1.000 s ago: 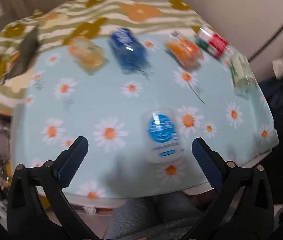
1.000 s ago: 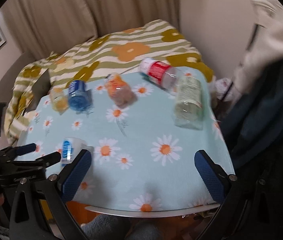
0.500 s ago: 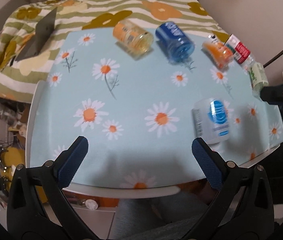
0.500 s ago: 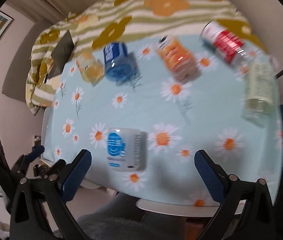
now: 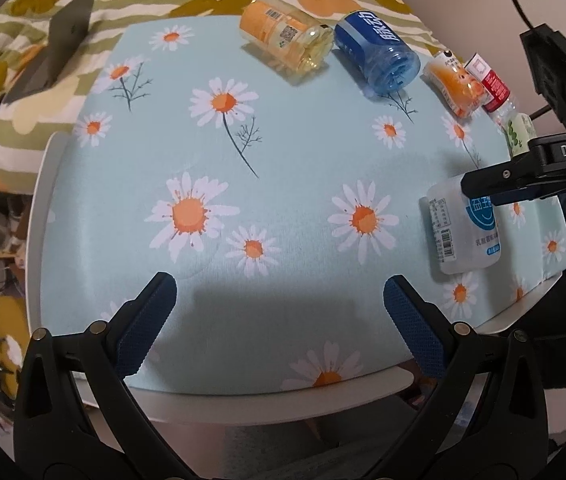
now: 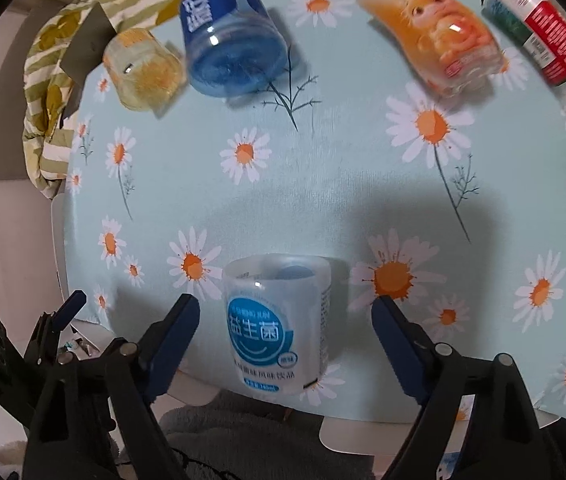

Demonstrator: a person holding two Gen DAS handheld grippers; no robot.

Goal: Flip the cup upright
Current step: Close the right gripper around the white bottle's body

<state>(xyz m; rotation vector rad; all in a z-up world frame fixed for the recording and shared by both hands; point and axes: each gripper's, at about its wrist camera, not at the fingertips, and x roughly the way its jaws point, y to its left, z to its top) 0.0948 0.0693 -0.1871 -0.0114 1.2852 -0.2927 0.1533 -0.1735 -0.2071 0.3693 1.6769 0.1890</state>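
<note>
Cup [image 6: 277, 322] lower centre of right view: translucent white plastic, glossy printed label. Tablecloth [image 5: 283, 140]: matt, fine woven look, daisy print. Blue bottle [image 6: 229, 46] upper left: clear tinted plastic, shiny highlights. Yellow jar [image 6: 143, 70] beside it: clear, glossy; plastic or glass unclear. Orange bottle [image 6: 439, 36] upper right: glossy clear plastic, printed wrap. Right gripper [image 6: 283, 320] and left gripper [image 5: 281, 320]: matt black plastic arms, metal rivets, blue textured pads [image 5: 415, 328]. Blanket [image 5: 23, 80] upper left of left view: soft matt cloth.

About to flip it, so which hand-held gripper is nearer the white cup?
Right hand-held gripper: its open fingers straddle the white cup. The left hand-held gripper sits off to the cup's side.
</note>
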